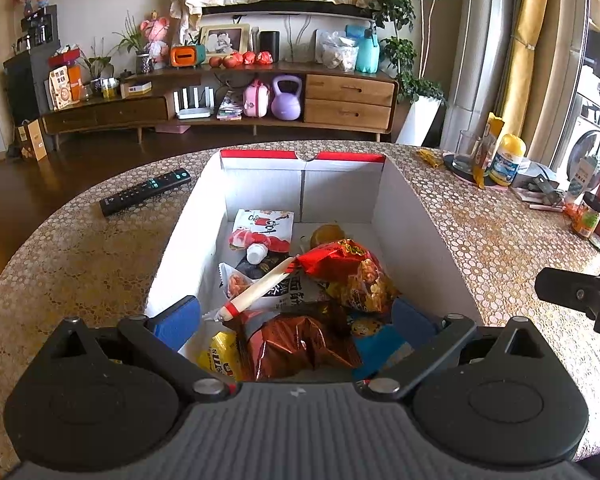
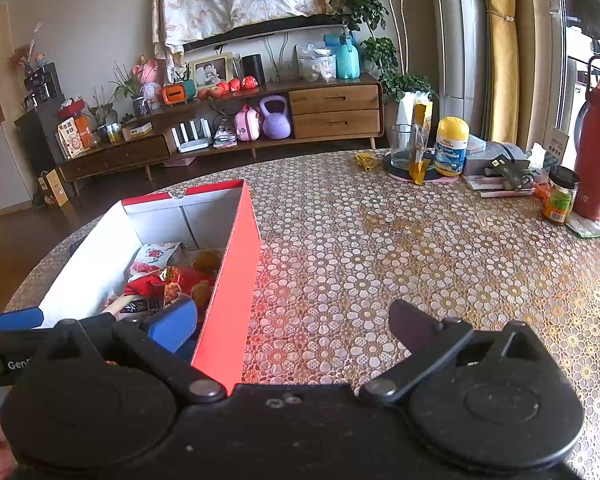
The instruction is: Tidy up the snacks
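your left gripper point(image 1: 296, 316) hangs over the near end of the box point(image 1: 420, 216), jaws wide apart and gripping nothing; its blue pads sit on either side of the pile. your right gripper point(image 2: 296, 326) is also spread wide and empty, straddling the box's red side wall point(image 2: 232, 280), one pad inside, the other out over the table point(image 2: 420, 260).

the snacks are already in the box: nearest you a dark red bag point(image 1: 300, 344), a yellow pack point(image 1: 222, 354) to its left and a blue pack point(image 1: 380, 340) to its right. on top lie a sausage stick point(image 1: 260, 288) and a red-and-yellow bag point(image 1: 352, 272). further back are a small white-capped bottle point(image 1: 256, 254), a round orange thing point(image 1: 326, 236) and a white-and-red pack point(image 1: 262, 228) by the far wall.

judging from this, the job looks mostly done. no loose snack shows on the table close to the box. what may be left is tidying the heap, which lies loose and overlapping.

beyond the box, a remote point(image 1: 146, 192) lies to the left. far right stand a glass point(image 2: 402, 146), a gummies bottle point(image 2: 452, 146), a jar point(image 2: 560, 196) and a red flask point(image 2: 598, 140); i can't tell whether any of these count as snacks to sort.

hidden: the box's near wall and the nearest packs are cut off by the left gripper's body, and whatever lies under the pile can't be seen.
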`<state>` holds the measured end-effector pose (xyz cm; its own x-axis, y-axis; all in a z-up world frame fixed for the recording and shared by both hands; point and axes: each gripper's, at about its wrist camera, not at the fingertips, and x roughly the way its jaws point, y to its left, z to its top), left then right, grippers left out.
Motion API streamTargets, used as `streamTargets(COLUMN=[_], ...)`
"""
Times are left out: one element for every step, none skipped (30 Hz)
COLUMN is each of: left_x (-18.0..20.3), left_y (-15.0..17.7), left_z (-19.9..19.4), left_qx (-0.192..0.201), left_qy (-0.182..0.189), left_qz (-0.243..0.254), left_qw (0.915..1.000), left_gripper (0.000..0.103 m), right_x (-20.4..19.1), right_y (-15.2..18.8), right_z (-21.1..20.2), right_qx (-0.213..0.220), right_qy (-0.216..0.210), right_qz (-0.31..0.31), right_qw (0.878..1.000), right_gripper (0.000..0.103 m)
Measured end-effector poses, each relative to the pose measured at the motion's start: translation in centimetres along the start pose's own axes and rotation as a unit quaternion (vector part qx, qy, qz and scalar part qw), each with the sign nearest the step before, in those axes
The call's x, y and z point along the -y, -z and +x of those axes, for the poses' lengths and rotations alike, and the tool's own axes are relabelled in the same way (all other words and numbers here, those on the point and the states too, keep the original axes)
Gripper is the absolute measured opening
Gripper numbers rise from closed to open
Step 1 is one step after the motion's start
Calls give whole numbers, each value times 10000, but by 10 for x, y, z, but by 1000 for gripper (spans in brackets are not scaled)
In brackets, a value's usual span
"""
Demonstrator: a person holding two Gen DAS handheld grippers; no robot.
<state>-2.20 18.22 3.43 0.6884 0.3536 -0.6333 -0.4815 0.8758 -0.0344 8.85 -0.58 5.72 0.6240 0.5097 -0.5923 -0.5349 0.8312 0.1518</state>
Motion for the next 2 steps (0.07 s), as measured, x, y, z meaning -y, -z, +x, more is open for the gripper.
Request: streamTargets(left_x=[0,0], left_y=[0,0], left_z=[0,-1], left_qx=[3,2], left_qy=[7,13], left_qz=[9,10], left_qw=[10000,10000], left_gripper=[103,103], right_x=[0,0], right_y=[0,0], right_z=[0,0], right_qx=[2,1], right_qy=[0,-1], right_qz=[3,4], right_qw=[10000,10000], right_gripper=[103,103])
